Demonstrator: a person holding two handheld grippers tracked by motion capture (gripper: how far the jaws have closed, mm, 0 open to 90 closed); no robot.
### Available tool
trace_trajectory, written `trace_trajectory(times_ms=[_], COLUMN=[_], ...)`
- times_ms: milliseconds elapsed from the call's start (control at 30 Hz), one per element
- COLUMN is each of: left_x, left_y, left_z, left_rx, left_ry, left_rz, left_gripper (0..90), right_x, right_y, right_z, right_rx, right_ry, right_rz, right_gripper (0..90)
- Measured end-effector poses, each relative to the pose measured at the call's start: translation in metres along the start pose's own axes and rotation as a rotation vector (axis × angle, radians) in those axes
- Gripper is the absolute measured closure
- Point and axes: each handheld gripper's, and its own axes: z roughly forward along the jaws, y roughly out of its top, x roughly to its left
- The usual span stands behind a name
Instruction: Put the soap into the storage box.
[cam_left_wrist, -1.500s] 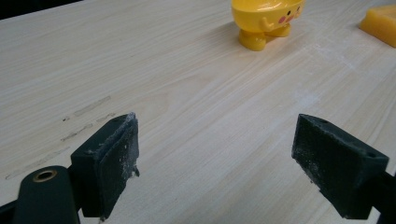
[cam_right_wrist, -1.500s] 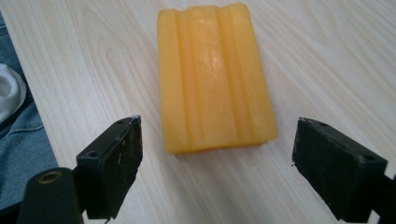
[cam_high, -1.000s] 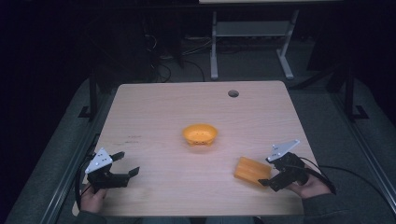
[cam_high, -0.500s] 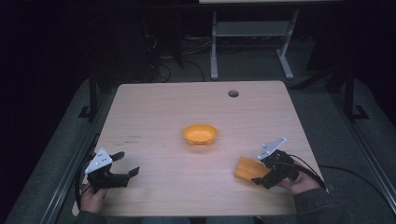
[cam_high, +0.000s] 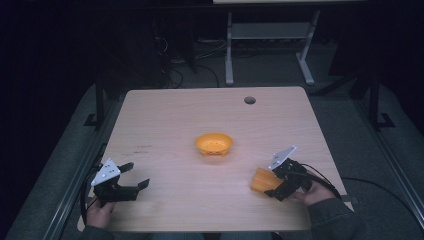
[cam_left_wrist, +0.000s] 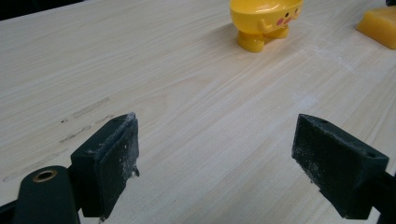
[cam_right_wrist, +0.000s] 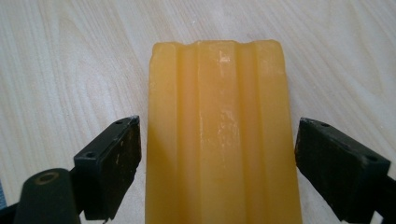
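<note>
Block (cam_right_wrist: 219, 135) lies flat on the table (cam_high: 165, 125), lengthwise between the 2 spread fingers (cam_right_wrist: 109, 163) of the right gripper (cam_high: 278, 183); both pads stand just beside its long sides, contact not confirmed. Material looks waxy or soap-like: translucent orange-yellow, ribbed top with 3 shallow ridges, rounded edges, glossy. Judged light, fairly stiff, likely slick and prone to denting under hard pressure. Best hold: across the 2 long flanks, near mid-length, moderate squeeze. Left gripper (cam_high: 120, 180) rests spread on bare wood, nothing between its pads. Bowl (cam_high: 214, 144), hard yellow plastic on small feet, stands well ahead of both.
</note>
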Motion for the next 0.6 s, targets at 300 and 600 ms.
trace_trajectory(times_ms=[300, 600], left_x=[0.0, 0.0], left_y=[0.0, 0.0], left_z=[0.0, 0.001], left_rx=[0.003, 0.003], left_ry=[-0.002, -0.003], left_rz=[0.0, -0.001], left_gripper=[14.3, 14.3], right_x=[0.0, 0.0], right_y=[0.002, 0.002], right_z=[0.009, 0.019], right_rx=[0.034, 0.061], right_ry=[0.006, 0.004], right_rz=[-0.001, -0.005], right_gripper=[14.6, 16.7])
